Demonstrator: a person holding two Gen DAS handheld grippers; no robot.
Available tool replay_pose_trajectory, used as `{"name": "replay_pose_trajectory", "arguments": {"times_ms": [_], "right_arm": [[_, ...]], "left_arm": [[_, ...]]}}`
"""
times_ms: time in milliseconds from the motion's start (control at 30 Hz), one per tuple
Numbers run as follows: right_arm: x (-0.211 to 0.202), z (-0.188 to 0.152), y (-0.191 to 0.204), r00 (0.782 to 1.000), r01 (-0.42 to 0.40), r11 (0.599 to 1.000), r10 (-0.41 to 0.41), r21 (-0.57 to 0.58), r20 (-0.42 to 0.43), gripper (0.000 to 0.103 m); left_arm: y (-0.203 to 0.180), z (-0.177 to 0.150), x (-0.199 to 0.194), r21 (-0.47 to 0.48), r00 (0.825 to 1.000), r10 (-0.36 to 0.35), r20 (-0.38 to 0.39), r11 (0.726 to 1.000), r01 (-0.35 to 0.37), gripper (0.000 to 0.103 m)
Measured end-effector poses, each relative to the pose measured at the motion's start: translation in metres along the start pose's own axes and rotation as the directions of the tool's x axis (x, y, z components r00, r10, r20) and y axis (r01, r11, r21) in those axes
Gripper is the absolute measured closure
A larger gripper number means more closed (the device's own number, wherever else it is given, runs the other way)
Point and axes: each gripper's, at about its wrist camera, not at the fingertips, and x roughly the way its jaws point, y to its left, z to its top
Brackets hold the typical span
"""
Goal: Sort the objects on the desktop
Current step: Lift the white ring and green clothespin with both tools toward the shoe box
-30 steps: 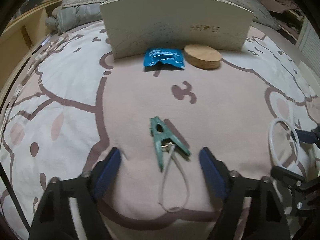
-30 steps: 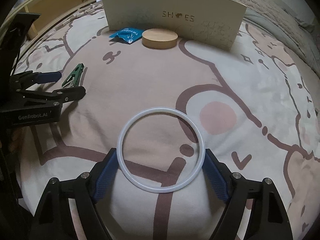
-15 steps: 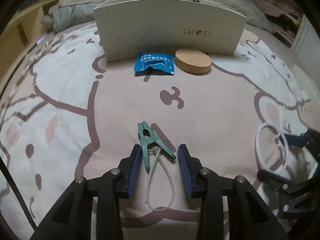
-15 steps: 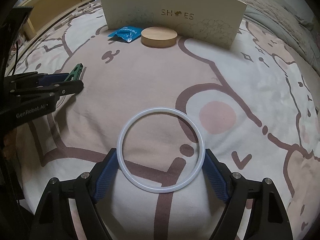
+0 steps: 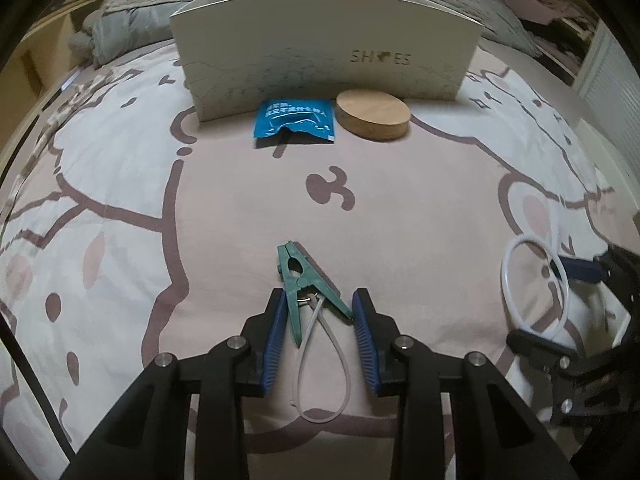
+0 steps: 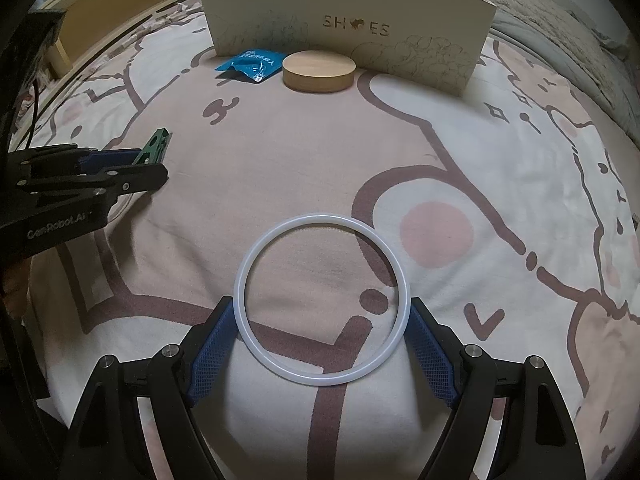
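While squeezing the green clothespin [image 5: 301,285] on the bed [image 5: 240,200], left tongs [image 5: 320,322] shut; right tongs [image 6: 322,344] gripping white ring [image 6: 322,302].

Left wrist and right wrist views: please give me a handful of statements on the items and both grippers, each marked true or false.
1. The left gripper is shut on the green clothespin. True.
2. The white ring hangs in the air above the blanket. False: it lies flat on the blanket, between the right gripper's fingers.
3. The blue packet lies beside the wooden disc, in front of the shoe box. True.
4. The wooden disc rests on top of the shoe box. False: it lies on the blanket in front of it.
5. A pale cord loop trails from the clothespin. True.
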Motion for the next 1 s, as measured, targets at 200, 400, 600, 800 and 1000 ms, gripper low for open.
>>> {"name": "replay_pose_trajectory", "arguments": {"times_ms": [200, 400, 600, 800, 1000], "right_arm": [[0.001, 0.000, 0.002, 1.000, 0.009, 1.000, -0.009, 0.004, -0.005, 0.020], [0.000, 0.001, 0.002, 1.000, 0.008, 1.000, -0.008, 0.001, -0.006, 0.020], [0.000, 0.001, 0.003, 1.000, 0.009, 1.000, -0.009, -0.004, -0.003, 0.020], [0.000, 0.001, 0.003, 1.000, 0.008, 1.000, -0.008, -0.006, -0.003, 0.020], [0.001, 0.001, 0.003, 1.000, 0.008, 1.000, -0.008, -0.006, -0.004, 0.020]], "left_arm": [[0.001, -0.006, -0.003, 0.061, 1.000, -0.024, 0.005, 0.998, 0.024, 0.070], [0.011, -0.003, -0.003, -0.034, 0.998, -0.062, -0.017, 0.998, 0.061, 0.069], [0.018, 0.002, -0.003, -0.199, 0.992, -0.123, -0.039, 0.973, 0.113, 0.055], [0.003, -0.002, -0.003, -0.137, 0.999, -0.029, -0.030, 0.990, 0.025, 0.065], [0.009, -0.004, -0.003, -0.143, 1.000, -0.020, -0.024, 0.990, 0.016, 0.073]]}}
